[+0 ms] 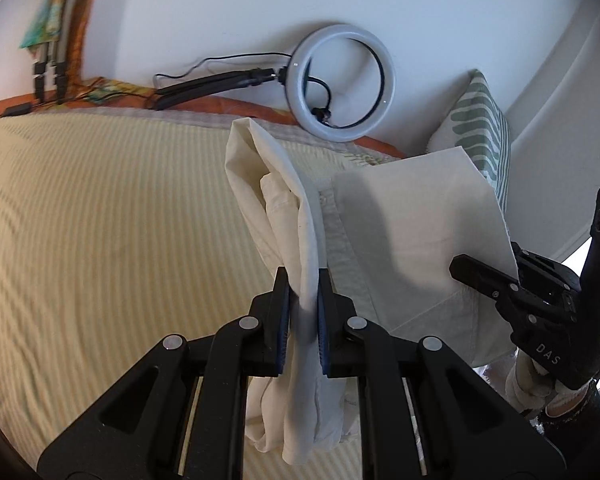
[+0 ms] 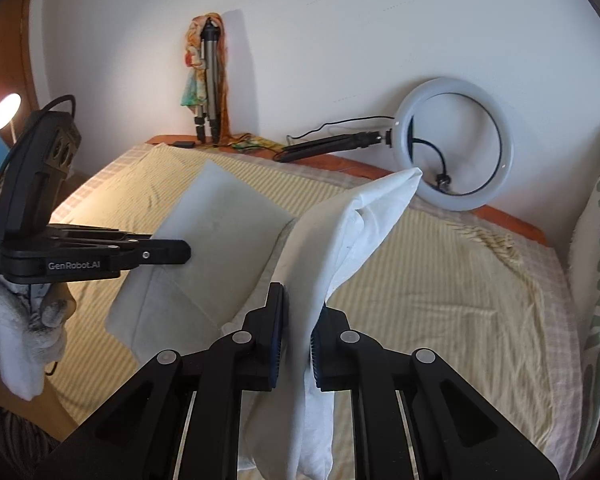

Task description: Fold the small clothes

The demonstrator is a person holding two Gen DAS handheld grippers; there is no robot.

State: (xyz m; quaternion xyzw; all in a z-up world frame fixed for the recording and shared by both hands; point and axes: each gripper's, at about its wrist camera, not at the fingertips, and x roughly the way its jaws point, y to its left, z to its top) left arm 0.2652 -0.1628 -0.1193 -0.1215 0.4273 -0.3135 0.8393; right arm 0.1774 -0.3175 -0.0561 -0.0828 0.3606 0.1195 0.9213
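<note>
Pinched between the blue pads of the left gripper (image 1: 304, 292) is a bunched fold of the cream-white garment (image 1: 416, 232), which rises in a loose peak above the jaws and hangs down below them. Its jaws stand narrow, clamped on the cloth. From the other side, the right gripper (image 2: 298, 312) grips another gathered edge of that same garment (image 2: 224, 236) in the same way, jaws narrow with fabric drawn up between them and trailing underneath. Between the two holds the cloth spreads as a flat, smooth panel lifted partly off the bed (image 1: 100, 220), which wears a pale yellow striped sheet. Gloved hands hold both tools. Against the white wall at the far edge of the bed leans a ring light (image 1: 346, 82) with its black cable looping through it. A green-and-white patterned pillow (image 1: 486, 128) stands near the light, and a folded tripod (image 2: 210, 80) draped with a colourful scarf leans on the wall.
</note>
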